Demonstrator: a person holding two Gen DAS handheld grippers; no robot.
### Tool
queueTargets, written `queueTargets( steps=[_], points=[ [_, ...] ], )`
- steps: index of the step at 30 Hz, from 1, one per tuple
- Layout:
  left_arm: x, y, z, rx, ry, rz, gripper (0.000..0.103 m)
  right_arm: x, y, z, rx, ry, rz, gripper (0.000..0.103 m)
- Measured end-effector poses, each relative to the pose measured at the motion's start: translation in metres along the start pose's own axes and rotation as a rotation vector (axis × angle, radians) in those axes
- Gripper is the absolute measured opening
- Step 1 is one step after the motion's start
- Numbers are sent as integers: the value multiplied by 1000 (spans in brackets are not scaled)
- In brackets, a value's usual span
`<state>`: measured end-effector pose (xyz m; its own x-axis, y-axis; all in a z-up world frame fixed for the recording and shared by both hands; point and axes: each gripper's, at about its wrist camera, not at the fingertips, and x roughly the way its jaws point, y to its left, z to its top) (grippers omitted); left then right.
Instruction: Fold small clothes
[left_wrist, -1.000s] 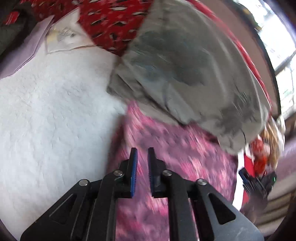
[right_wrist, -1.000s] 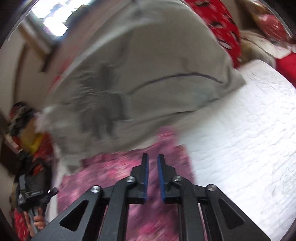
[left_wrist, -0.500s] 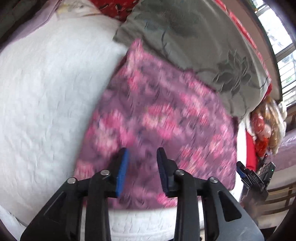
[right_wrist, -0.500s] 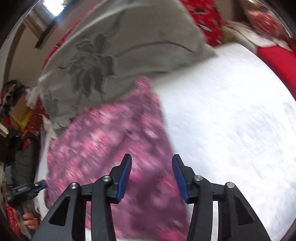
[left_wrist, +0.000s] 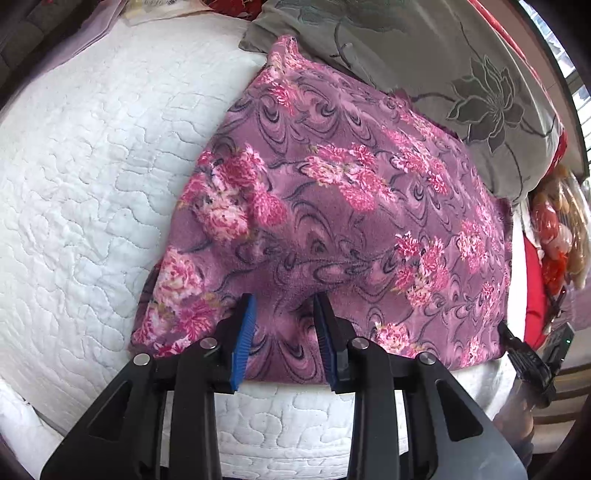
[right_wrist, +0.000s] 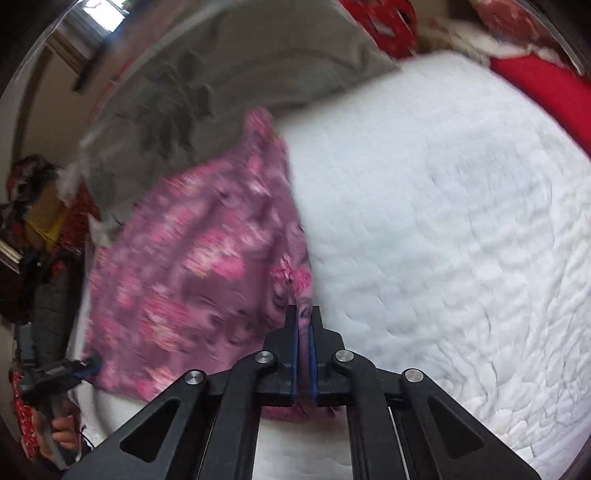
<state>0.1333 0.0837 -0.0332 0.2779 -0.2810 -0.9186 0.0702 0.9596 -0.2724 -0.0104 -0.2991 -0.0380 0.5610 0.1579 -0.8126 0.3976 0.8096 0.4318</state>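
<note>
Fleece-like floral cloth (left_wrist: 332, 206), purple with pink blossoms, lies spread flat along the near edge of a bed covered by a white quilted bedspread (left_wrist: 92, 155), its far side tucked against a grey pillow (left_wrist: 461, 74) with a dark flower print. It looks like a small garment or wrap, though no sleeves or seams show to say which. Soft and light by the look of its nap, it should drape and sag the moment it is lifted, with little risk of slipping from ribbed pads and none of breakage; the sensible holds are the two near corners, so that the near edge can be carried over evenly toward the pillow.

Right gripper (right_wrist: 303, 350) has just been closing, and its blue-padded fingers (right_wrist: 293, 354) are now pressed together on a pinch of the cloth at the near corner on the quilt side, fabric visibly bunched between the pads. Left gripper (left_wrist: 284, 328) has just been opening a little: its fingers (left_wrist: 243, 332) stand partly spread over the cloth's near hem, fabric showing in the gap, the pads not pressing on it. Whether their tips touch the nap cannot be told. The other grip on this hem is judged the step in hand.
</note>
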Motion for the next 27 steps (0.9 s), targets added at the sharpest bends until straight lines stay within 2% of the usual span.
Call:
queueTargets(
  steps=[4,7,9,11,13,15,16,17,20,21,23,24,26,27],
  points=[
    [3,-6,0,21,0,15,36,-14,3,5,23,-46,20,10],
    [4,-9,-1,32,-7,17,44,-33,15,10,4,-123,44,12],
    [5,-11,-3,47,-10,26,48,-35,22,14,-6,-137,55,27],
    [6,-14,-4,63,-12,34,51,-25,27,14,-24,-110,23,32],
    [8,-17,-4,70,-13,36,53,-8,28,10,-44,-64,-10,31],
    [9,-17,-3,75,-8,36,55,7,28,4,-60,-16,-45,27],
    [9,-17,-3,74,-6,35,56,8,29,3,-72,-29,-49,23],
    [8,-17,-2,71,-2,32,56,3,30,3,-86,-58,-49,12],
    [2,-21,2,82,-2,6,56,-7,21,2,-42,-97,-30,1],
    [-2,-23,6,89,-15,-9,56,-2,14,2,-27,-63,-28,0],
    [-18,-25,17,110,-80,-18,56,4,10,5,-29,-11,-53,0],
    [-25,-27,29,124,-116,-5,56,2,11,11,-33,-9,-54,6],
    [-27,-29,52,134,-135,28,56,-7,14,28,-3,-61,-59,10],
    [-25,-29,64,129,-138,43,56,-11,14,37,23,-86,-31,17]
  ],
)
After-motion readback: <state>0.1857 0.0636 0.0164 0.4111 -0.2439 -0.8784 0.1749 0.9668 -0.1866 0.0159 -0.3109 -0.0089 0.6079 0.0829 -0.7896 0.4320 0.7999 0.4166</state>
